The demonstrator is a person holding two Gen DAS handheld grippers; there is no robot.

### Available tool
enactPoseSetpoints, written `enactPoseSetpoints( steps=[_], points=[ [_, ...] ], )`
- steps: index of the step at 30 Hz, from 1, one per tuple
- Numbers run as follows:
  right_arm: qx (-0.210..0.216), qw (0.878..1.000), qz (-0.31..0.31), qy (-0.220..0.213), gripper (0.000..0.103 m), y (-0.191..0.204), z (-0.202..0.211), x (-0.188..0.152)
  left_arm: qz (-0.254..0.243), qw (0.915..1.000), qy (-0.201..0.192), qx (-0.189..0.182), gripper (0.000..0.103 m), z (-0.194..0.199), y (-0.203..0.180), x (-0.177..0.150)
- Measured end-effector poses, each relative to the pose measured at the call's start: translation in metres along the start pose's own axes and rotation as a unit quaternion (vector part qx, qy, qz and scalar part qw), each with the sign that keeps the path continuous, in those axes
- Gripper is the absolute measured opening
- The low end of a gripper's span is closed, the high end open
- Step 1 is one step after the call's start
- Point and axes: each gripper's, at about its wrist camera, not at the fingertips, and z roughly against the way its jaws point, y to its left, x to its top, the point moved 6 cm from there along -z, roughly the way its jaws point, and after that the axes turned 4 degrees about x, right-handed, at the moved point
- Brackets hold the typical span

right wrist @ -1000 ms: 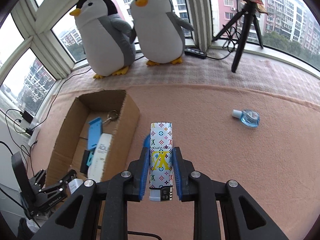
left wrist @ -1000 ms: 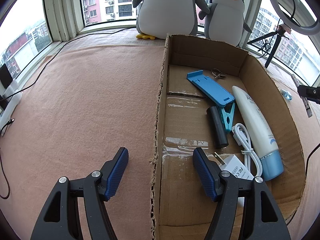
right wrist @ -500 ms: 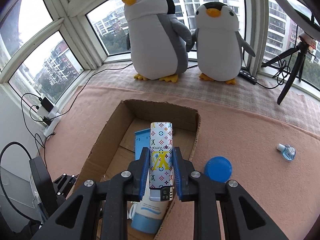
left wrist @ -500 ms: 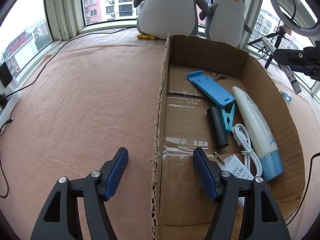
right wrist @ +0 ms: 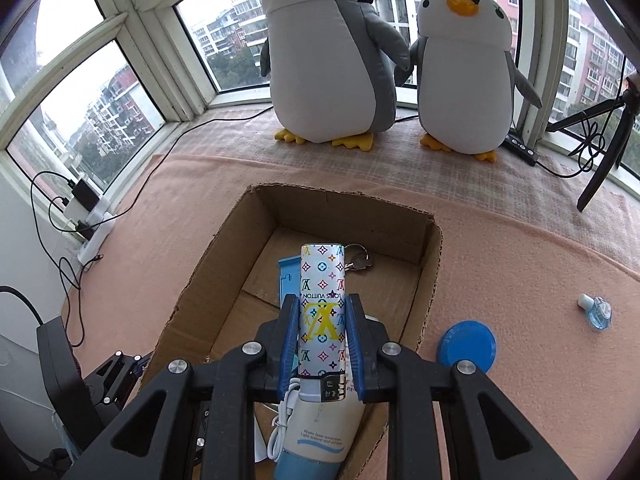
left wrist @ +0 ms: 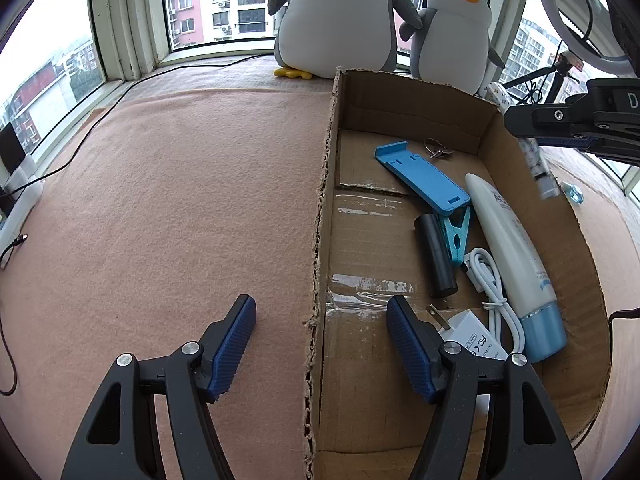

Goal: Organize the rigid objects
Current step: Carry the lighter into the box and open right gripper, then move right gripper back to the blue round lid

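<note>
Right gripper (right wrist: 322, 344) jaws pinch tube (right wrist: 322, 312) mid-body, poised over box (right wrist: 430, 280) for drop. Left gripper (left wrist: 320, 344) jaws spread, straddling box wall, likely steadying.

"LOUIS VUITTON" on patterned lighter (right wrist: 321, 312), "FC CE" on charger (left wrist: 474, 339)

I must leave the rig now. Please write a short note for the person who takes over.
Right tool: shut on the patterned lighter, above the cardboard box.
Left tool: open, holding nothing, astride the box's left wall.
Done: blue stand, keys, black cylinder, clip, cable, charger and lotion tube are in the box.
Left: release the lighter; blue lid and small bottle lie outside.
</note>
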Motion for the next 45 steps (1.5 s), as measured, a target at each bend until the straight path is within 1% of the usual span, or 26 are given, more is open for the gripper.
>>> enactPoseSetpoints(
  steps=[2, 4, 9, 14, 21, 27, 29, 33, 35, 36, 39, 45],
  points=[
    [0.001, 1.0, 0.001, -0.005, 0.021, 0.0, 0.003, 0.002, 0.0, 1.0, 0.0, 0.0, 0.072, 0.0, 0.0, 0.0],
    [0.002, 1.0, 0.001, -0.007, 0.027, 0.0, 0.004, 0.003, 0.0, 1.0, 0.0, 0.0, 0.072, 0.0, 0.0, 0.0],
    [0.008, 1.0, -0.002, -0.007, 0.034, 0.001, 0.005, 0.003, 0.0, 1.0, 0.0, 0.0, 0.072, 0.0, 0.0, 0.0],
    [0.009, 1.0, -0.003, -0.007, 0.034, 0.0, 0.006, 0.001, -0.001, 1.0, 0.0, 0.0, 0.072, 0.0, 0.0, 0.0],
    [0.013, 1.0, -0.014, -0.019, 0.036, -0.009, 0.018, 0.002, -0.001, 1.0, 0.0, 0.0, 0.072, 0.0, 0.001, 0.0],
    [0.007, 0.999, -0.022, -0.033, 0.041, -0.027, 0.034, -0.002, -0.001, 1.0, 0.0, 0.0, 0.072, 0.0, 0.0, 0.0],
    [0.002, 0.999, -0.028, -0.038, 0.042, -0.037, 0.041, -0.004, -0.001, 1.0, 0.0, 0.0, 0.072, 0.0, 0.001, 0.0],
    [-0.006, 0.998, -0.042, -0.048, 0.047, -0.061, 0.052, -0.011, -0.001, 1.0, 0.0, 0.0, 0.072, 0.0, 0.0, 0.0],
    [-0.008, 0.997, -0.05, -0.053, 0.048, -0.072, 0.057, -0.014, -0.001, 1.0, 0.0, 0.001, 0.072, 0.0, 0.001, 0.0],
    [-0.011, 0.997, -0.052, -0.053, 0.049, -0.078, 0.058, -0.015, -0.001, 1.0, 0.0, 0.001, 0.072, 0.0, 0.001, 0.0],
    [-0.014, 0.997, -0.051, -0.053, 0.055, -0.09, 0.061, -0.02, -0.002, 1.0, 0.0, 0.001, 0.072, 0.0, 0.001, 0.0],
    [-0.022, 0.999, -0.028, -0.04, 0.058, -0.098, 0.058, -0.035, -0.002, 1.0, 0.0, 0.002, 0.072, 0.001, 0.001, 0.0]
  ],
)
